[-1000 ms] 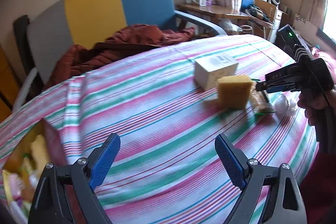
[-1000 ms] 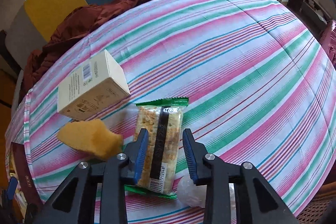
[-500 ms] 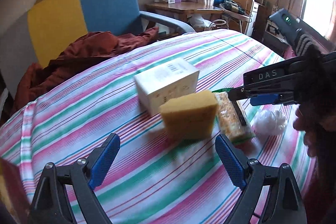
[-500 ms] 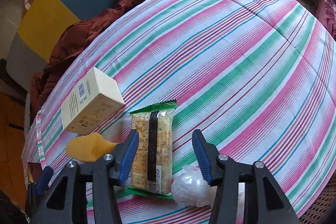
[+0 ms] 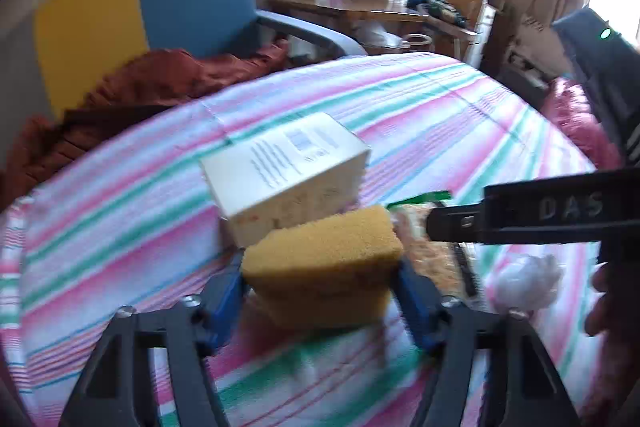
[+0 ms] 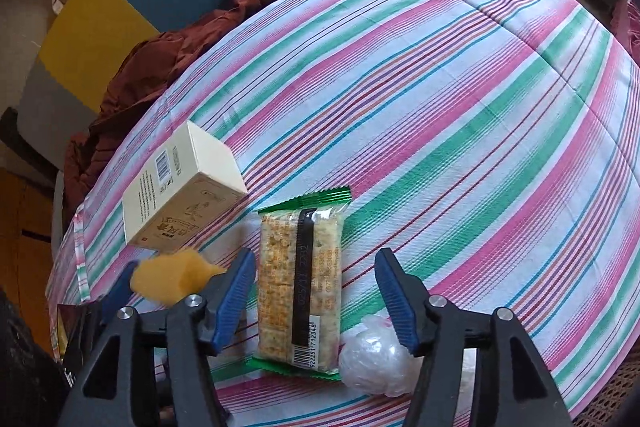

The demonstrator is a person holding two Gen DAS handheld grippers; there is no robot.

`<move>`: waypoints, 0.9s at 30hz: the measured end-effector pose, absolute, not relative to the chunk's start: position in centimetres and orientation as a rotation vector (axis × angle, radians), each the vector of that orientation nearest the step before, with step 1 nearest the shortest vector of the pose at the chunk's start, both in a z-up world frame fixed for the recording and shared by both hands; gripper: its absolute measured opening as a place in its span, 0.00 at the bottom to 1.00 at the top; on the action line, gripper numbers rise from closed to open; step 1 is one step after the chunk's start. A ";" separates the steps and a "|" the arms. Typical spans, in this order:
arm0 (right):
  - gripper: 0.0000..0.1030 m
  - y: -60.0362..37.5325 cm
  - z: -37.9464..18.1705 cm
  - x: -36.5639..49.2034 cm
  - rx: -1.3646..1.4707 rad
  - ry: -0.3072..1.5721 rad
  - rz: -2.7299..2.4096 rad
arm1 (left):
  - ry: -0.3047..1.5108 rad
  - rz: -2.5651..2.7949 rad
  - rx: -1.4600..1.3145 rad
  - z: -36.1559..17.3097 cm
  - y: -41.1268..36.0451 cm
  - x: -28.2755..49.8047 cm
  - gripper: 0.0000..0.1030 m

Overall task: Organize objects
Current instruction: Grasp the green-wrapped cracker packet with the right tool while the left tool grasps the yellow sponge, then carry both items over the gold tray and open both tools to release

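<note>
A yellow sponge [image 5: 320,267] sits on the striped tablecloth [image 5: 120,235] between the blue pads of my left gripper [image 5: 322,301], which touch its two sides; it also shows in the right wrist view [image 6: 172,277]. A cream box [image 5: 288,171] lies just behind it, seen too in the right wrist view [image 6: 180,195]. A wrapped cracker bar [image 6: 300,283] lies between the spread fingers of my right gripper [image 6: 316,303], which is open above it. A crumpled clear plastic ball [image 6: 372,359] lies beside the bar.
A blue, yellow and grey chair [image 5: 160,7] with rust-red cloth [image 5: 160,83] stands past the table's far edge. A cluttered wooden desk [image 5: 360,7] is at the back. The striped cloth stretches to the right of the objects [image 6: 480,107].
My left gripper has moved forward to the sponge and narrowed around it. My right gripper has opened wider over the cracker bar and lifted back slightly.
</note>
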State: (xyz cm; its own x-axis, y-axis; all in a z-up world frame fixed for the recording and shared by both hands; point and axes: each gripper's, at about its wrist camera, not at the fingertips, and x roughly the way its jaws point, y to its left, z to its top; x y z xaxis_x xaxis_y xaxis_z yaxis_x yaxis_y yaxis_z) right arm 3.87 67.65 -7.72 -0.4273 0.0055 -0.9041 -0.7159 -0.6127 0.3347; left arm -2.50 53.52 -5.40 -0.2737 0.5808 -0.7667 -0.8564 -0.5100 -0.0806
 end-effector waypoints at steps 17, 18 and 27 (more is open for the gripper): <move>0.46 62.1 -8.3 1.5 -1.513 0.561 2.161 | 0.314 2.094 -0.936 -2.4 39.3 -0.8 0.61; 0.45 62.0 -8.3 1.4 -1.512 0.564 2.173 | 0.308 2.106 -0.938 -2.3 38.5 -0.7 0.61; 0.45 58.7 -6.7 0.6 -1.483 0.462 2.340 | 0.295 2.234 -0.910 -0.3 31.3 0.0 0.61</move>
